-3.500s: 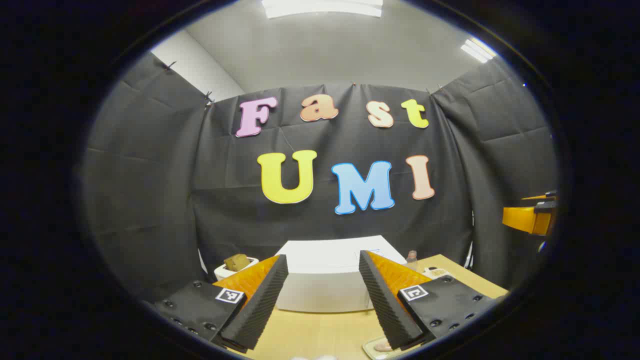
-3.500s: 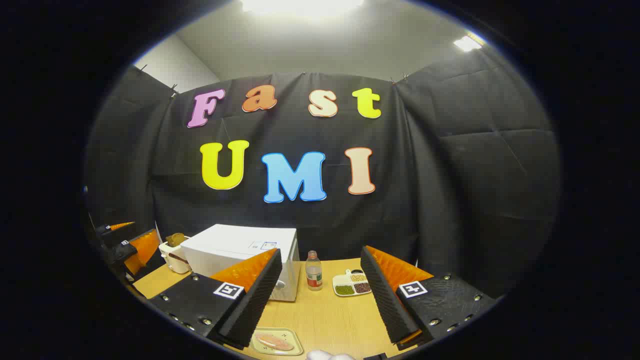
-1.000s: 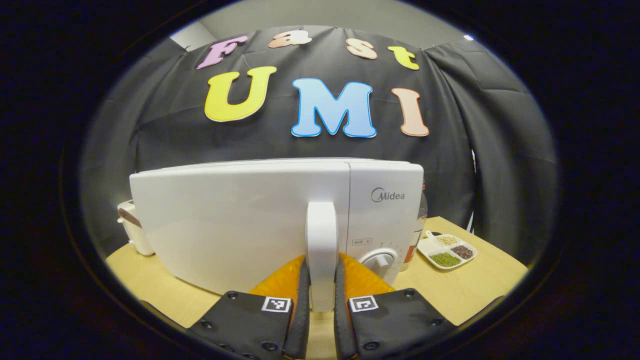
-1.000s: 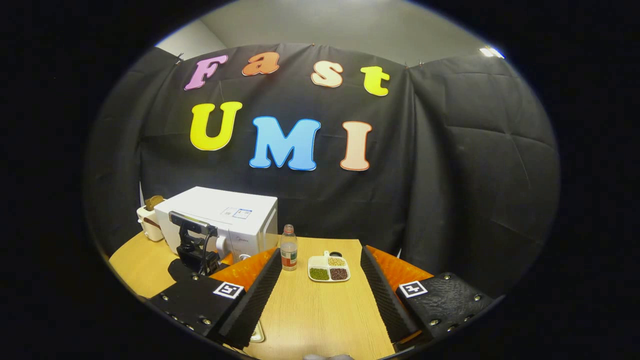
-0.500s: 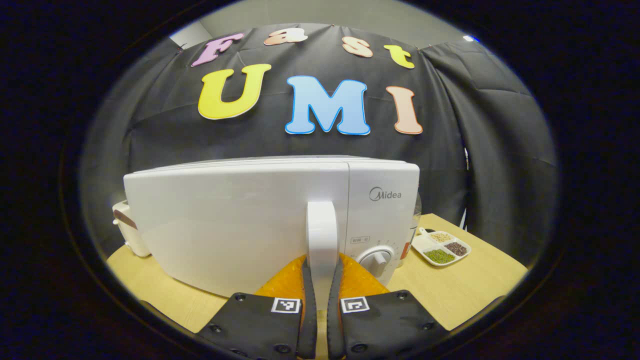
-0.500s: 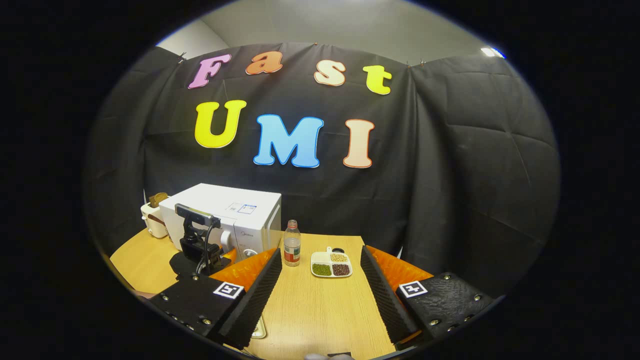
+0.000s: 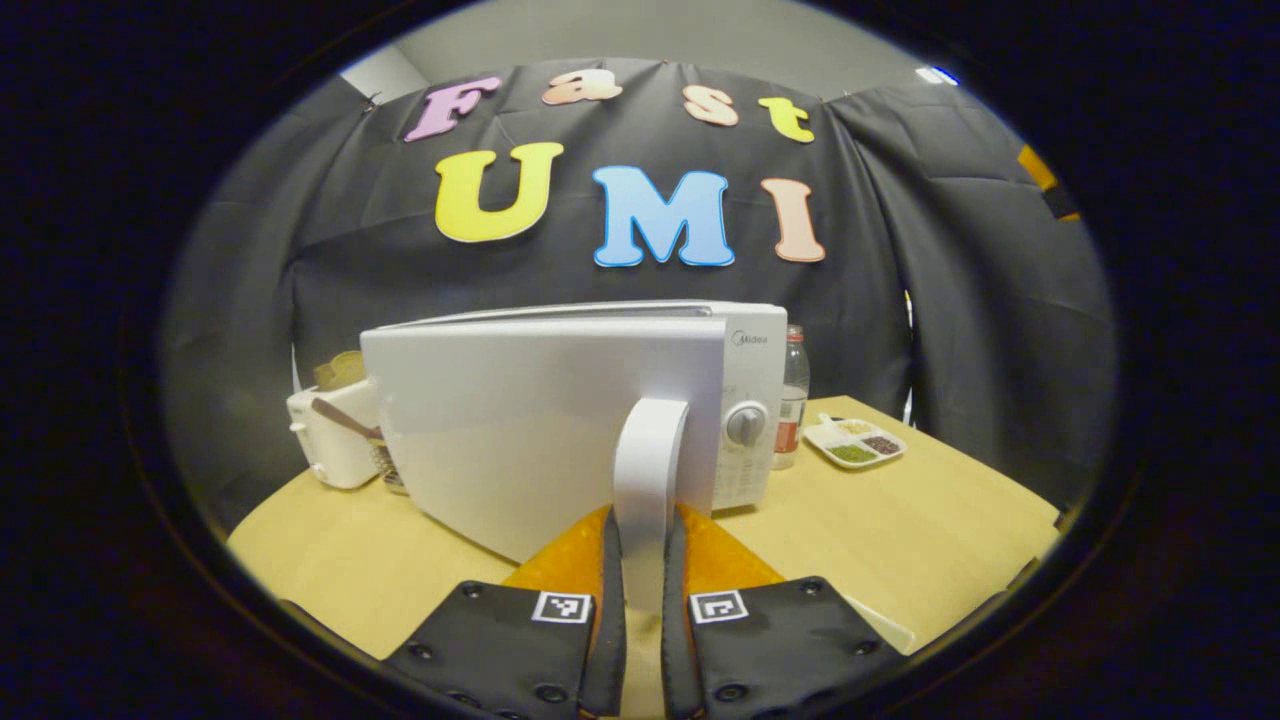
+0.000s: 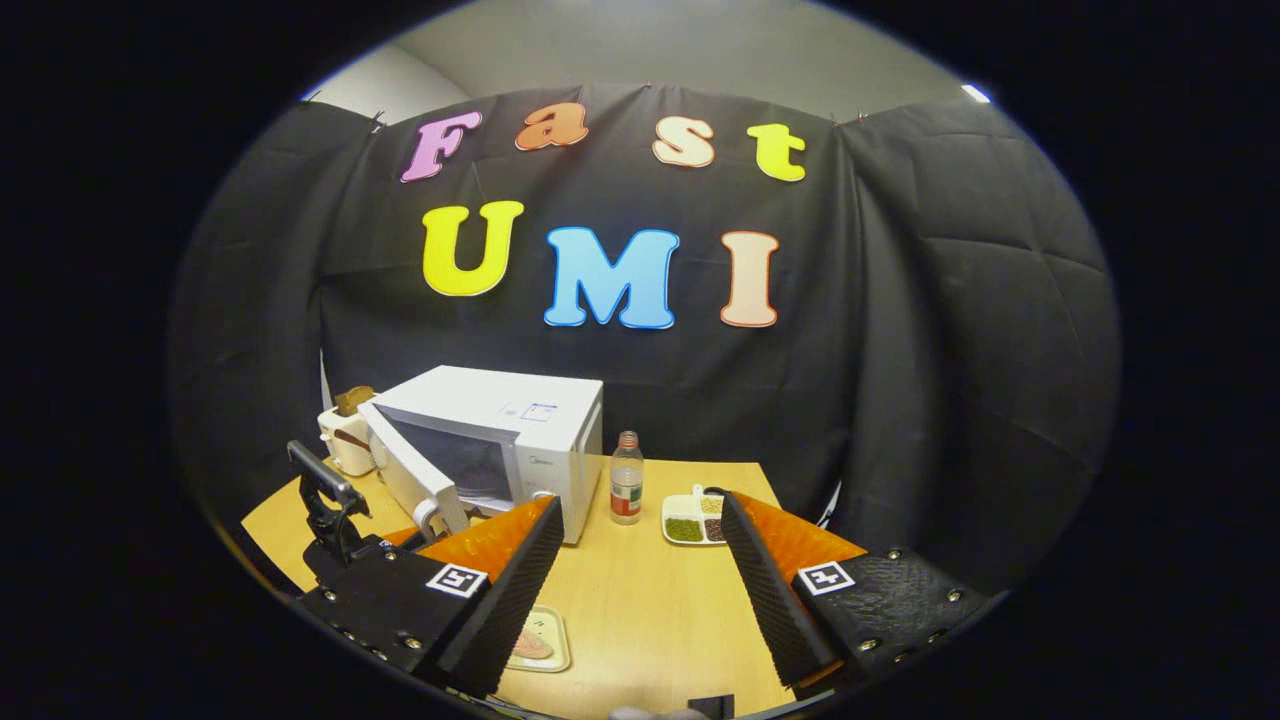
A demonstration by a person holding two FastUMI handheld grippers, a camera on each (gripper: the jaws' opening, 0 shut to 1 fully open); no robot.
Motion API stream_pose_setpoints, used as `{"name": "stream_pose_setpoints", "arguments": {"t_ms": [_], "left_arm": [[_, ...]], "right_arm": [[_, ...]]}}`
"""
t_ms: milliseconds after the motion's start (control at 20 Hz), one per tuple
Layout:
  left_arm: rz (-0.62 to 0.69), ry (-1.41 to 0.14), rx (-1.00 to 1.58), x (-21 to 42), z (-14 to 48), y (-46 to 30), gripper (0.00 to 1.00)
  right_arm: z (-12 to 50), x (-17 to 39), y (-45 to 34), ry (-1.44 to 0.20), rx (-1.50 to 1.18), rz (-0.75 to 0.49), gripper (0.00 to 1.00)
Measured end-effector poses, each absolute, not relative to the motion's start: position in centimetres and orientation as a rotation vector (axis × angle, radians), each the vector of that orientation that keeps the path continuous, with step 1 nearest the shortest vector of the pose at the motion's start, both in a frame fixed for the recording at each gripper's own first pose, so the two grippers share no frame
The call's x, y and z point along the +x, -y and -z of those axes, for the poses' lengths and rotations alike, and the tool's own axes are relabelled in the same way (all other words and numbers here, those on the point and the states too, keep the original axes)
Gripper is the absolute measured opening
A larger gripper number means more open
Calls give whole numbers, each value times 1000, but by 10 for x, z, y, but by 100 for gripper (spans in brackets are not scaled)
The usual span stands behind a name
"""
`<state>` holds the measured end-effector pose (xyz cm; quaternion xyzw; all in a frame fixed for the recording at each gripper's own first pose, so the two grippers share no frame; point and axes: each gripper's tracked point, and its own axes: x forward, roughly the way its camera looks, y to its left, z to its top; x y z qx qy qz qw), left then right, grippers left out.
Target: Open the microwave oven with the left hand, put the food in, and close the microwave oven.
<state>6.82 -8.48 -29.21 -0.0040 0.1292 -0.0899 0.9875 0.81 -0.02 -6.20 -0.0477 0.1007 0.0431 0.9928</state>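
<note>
White and partly swung out, the microwave door stood ajar on the wooden table. The left gripper was clamped on the door handle, both fingers pressing it. The right gripper hung with its jaws wide apart, holding nothing. The food sat on a small tray near the table's front edge, well apart from the microwave.

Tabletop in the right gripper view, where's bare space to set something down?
Bare wood lies on the table between the food tray and the right gripper, in front of the bottle and the divided dish. It's crowded around the microwave, its open door and the left gripper.
</note>
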Motion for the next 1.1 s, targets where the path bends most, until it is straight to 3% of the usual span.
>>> {"name": "stream_pose_setpoints", "arguments": {"t_ms": [400,500,700,850,900,1100], "left_arm": [[79,-283,23,10,290,15,34],[42,-245,53,3,283,-10,51],[6,-228,47,-8,278,-42,99],[-54,-220,68,-19,272,-69,100],[-67,-220,71,-24,272,-79,95],[-114,-227,83,-44,275,-120,98]], "right_arm": [[68,-10,-45,-201,-96,-164,97],[70,-11,-55,-203,-99,-179,97],[72,-12,-77,-202,-123,-214,97],[76,-16,-95,-205,-122,-245,96],[78,-16,-100,-207,-130,-253,97],[91,-19,-120,-226,-142,-295,97]]}}
